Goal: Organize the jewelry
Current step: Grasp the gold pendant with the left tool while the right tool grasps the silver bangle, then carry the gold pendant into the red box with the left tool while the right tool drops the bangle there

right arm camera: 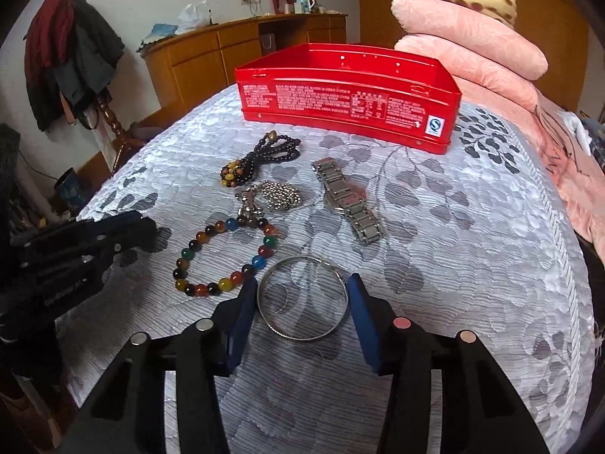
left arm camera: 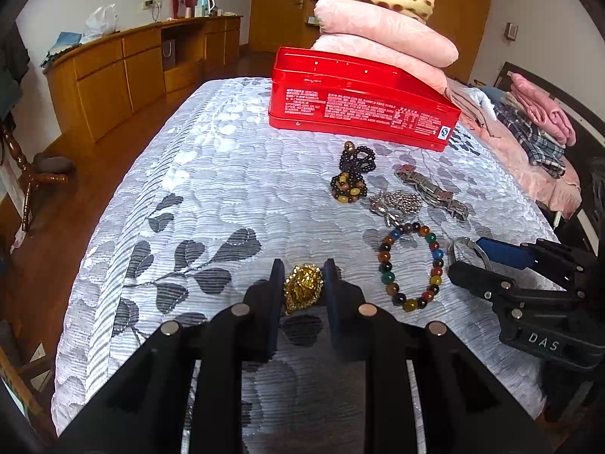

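An open red tin box (left arm camera: pixel 359 102) (right arm camera: pixel 348 94) stands at the far side of the bed. My left gripper (left arm camera: pixel 303 283) is shut on a gold chain bundle (left arm camera: pixel 303 287), just above the bedspread. My right gripper (right arm camera: pixel 302 299) brackets a silver bangle (right arm camera: pixel 302 297) lying flat, pads touching its rim; it also shows in the left wrist view (left arm camera: pixel 469 255). Between them lies a multicoloured bead bracelet (left arm camera: pixel 412 266) (right arm camera: pixel 227 257). Beyond lie a silver ball chain (right arm camera: pixel 276 196), a black bead necklace (right arm camera: pixel 261 159) and a steel watch (right arm camera: pixel 348 200).
A grey leaf-patterned bedspread (right arm camera: pixel 453 249) covers the bed. Folded pink quilts (right arm camera: pixel 469 38) and clothes (left arm camera: pixel 537 128) lie at the right. A wooden cabinet (left arm camera: pixel 124 72) runs along the far wall. A coat rack (right arm camera: pixel 75 60) stands left.
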A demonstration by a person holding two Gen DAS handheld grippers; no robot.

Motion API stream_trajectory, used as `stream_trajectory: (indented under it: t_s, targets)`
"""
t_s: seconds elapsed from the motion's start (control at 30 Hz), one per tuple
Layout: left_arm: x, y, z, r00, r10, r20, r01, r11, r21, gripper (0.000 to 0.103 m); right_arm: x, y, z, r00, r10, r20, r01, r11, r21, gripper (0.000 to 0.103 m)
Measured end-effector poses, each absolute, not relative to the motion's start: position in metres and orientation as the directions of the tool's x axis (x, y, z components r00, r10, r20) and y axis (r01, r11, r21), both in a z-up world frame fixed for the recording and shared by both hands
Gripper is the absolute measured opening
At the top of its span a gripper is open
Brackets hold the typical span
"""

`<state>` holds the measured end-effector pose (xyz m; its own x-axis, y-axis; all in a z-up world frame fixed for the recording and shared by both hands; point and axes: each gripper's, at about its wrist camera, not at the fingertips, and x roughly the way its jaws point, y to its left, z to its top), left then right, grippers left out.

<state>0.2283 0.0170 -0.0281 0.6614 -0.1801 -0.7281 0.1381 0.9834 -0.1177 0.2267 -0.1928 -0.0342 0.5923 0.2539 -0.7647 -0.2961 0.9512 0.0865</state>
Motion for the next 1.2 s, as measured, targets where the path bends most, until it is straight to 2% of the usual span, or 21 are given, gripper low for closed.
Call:
stream_trajectory:
  t_s: [0.4,0.7,1.2]
  targets:
    - [0.219,-0.002,-0.017,0.672,-0.205,-0.712,0.18,0.977,-0.112,0.02,0.212,-0.218,-0.016,0.639,0.226,-0.736,-0.242,0.966,0.086,0.048]
    - [0.229,-0.013,0.007,0.714,-0.21,-0.667,0.199,0.975,-0.094,0.02,0.223,-0.233,0.013,0.692,0.21,-0.691,-0.222,0.972,0.073,0.048]
    - [0.304,-0.031,0.06,0.759,-0.251,-0.6,0.235,0.966,-0.107,0.02,0.294,-0.237,0.069,0.76,0.204,-0.617,-0.218,0.975,0.055,0.048]
